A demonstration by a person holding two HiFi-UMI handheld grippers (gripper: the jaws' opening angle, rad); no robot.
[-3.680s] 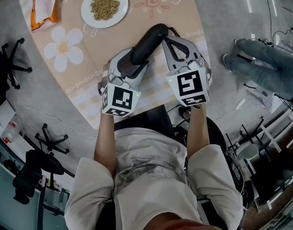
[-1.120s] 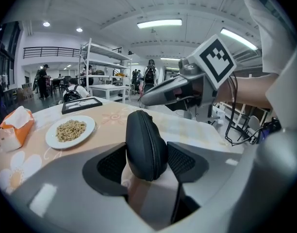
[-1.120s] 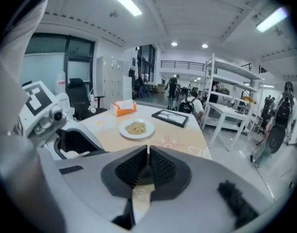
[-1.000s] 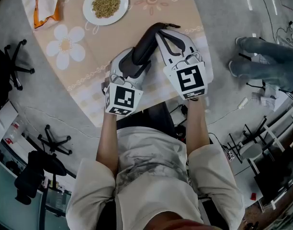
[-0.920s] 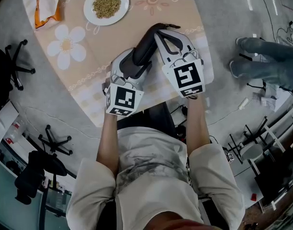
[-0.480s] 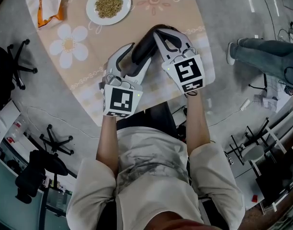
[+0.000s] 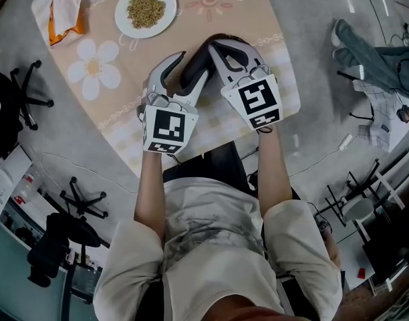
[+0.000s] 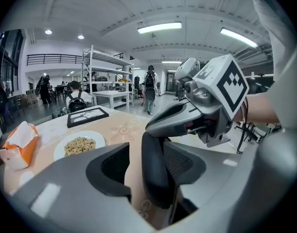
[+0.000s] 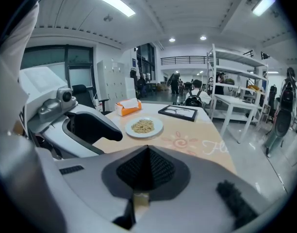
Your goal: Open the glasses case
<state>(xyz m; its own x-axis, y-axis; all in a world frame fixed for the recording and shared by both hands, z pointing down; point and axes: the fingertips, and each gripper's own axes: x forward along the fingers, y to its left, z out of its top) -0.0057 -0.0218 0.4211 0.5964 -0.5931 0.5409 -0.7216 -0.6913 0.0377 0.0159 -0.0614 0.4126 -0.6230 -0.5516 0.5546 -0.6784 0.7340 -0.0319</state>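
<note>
Head view: dark oblong glasses case [image 7: 199, 55] over peach floral table [image 7: 211, 5].
Jaws of left gripper [image 7: 192, 63] apart (just been closing), case between them; right gripper [image 7: 221, 47] pinched together.

shirt [image 7: 211, 246]: pale beige, cut with short wide sleeves [image 7: 127, 266], faint grey print seen across the front
left gripper [image 7: 190, 64]: light grey moulded shell, dark ribbed pads [image 8: 181, 163] set into the jaws
right gripper [image 7: 228, 47]: pretty much the same grey shell and dark pads
marker cubes [image 7: 168, 127]: white, black square patterns printed on each visible face
left jaws: just been closed in a bit, glasses case [image 7: 196, 62] seen between them
</note>
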